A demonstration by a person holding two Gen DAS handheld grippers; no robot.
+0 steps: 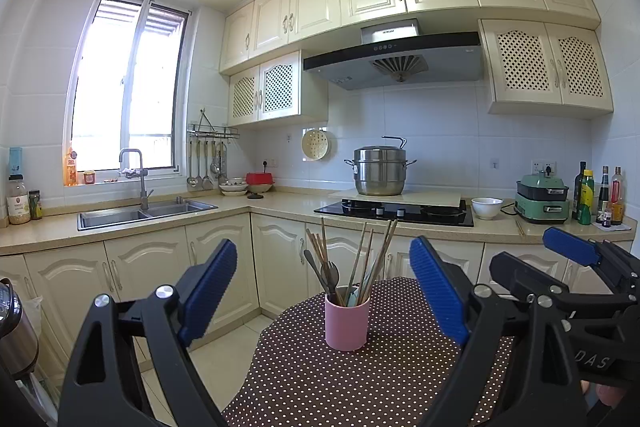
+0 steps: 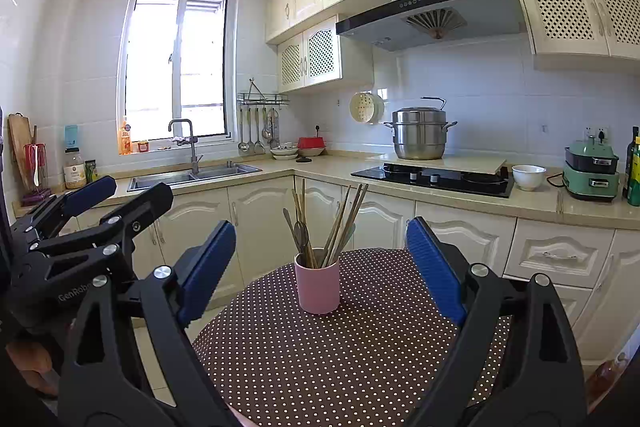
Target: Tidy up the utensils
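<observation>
A pink cup (image 1: 346,323) stands upright on a round table with a brown polka-dot cloth (image 1: 320,379). It holds several wooden chopsticks (image 1: 362,259) and dark spoons (image 1: 329,274). My left gripper (image 1: 324,291) is open and empty, its blue pads either side of the cup, a short way in front of it. In the right wrist view the cup (image 2: 317,285) with chopsticks (image 2: 344,219) stands on the cloth (image 2: 340,359). My right gripper (image 2: 320,271) is open and empty, short of the cup. Each gripper shows in the other's view: the right (image 1: 580,259), the left (image 2: 92,203).
Behind the table runs an L-shaped counter (image 1: 280,205) with a sink (image 1: 144,215), a hob (image 1: 396,213), a steel pot (image 1: 379,171), a white bowl (image 1: 486,207), a green appliance (image 1: 542,201) and bottles (image 1: 600,197). Ladles hang on a wall rail (image 1: 208,163). A kettle (image 1: 14,331) is at left.
</observation>
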